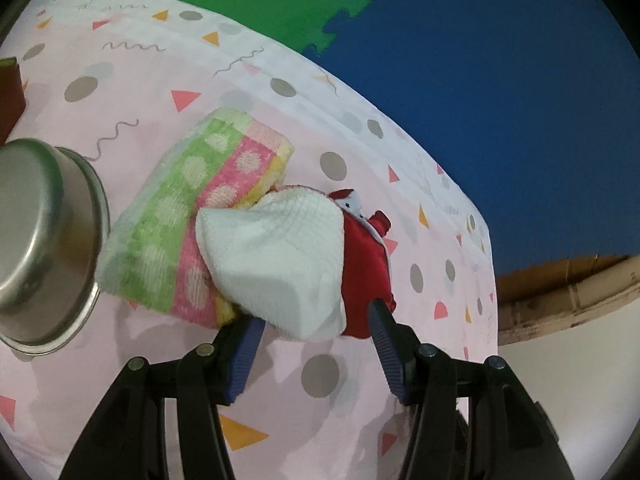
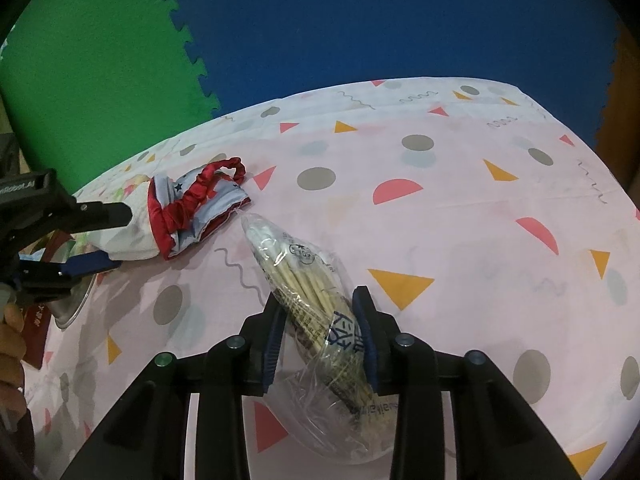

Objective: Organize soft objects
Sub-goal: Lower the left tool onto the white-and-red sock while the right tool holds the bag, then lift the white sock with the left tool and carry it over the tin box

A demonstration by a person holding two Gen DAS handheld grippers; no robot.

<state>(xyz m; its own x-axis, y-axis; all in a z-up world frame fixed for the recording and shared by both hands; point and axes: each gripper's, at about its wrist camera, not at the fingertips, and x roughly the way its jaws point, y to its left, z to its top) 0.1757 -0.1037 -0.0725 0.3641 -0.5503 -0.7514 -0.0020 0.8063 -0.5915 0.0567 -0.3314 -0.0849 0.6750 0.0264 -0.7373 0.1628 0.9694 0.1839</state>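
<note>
- Jaws of the left gripper (image 1: 316, 320) stand apart around a white cloth (image 1: 276, 260) and the red pouch (image 1: 366, 268) beside it; whether the pads actually press the fabric I cannot tell. Jaws of the right gripper (image 2: 320, 320) are clamped on a clear bag of sticks (image 2: 316, 312).
- Soft things lie together on the pink tablecloth (image 1: 200, 380): in the left view a folded towel (image 1: 188, 216) sits at 10 o'clock from the cloth, touching it, and the pouch at 3 o'clock. A steel bowl (image 1: 44, 240) stands just beside the towel, at 9 o'clock.
- Risk, as I judge it: closing here could pinch cloth and pouch together, or catch only a loose fold, so one slips out when lifted. A sideways drag could also pull the towel's folds open or nudge the bowl.
- The bag is slick and held near one end; its long tip could swing and sweep the pouch.
- Only the right view shows the bag and the pouch's ruffled strap (image 2: 212, 184); only the left view shows the towel clearly.
</note>
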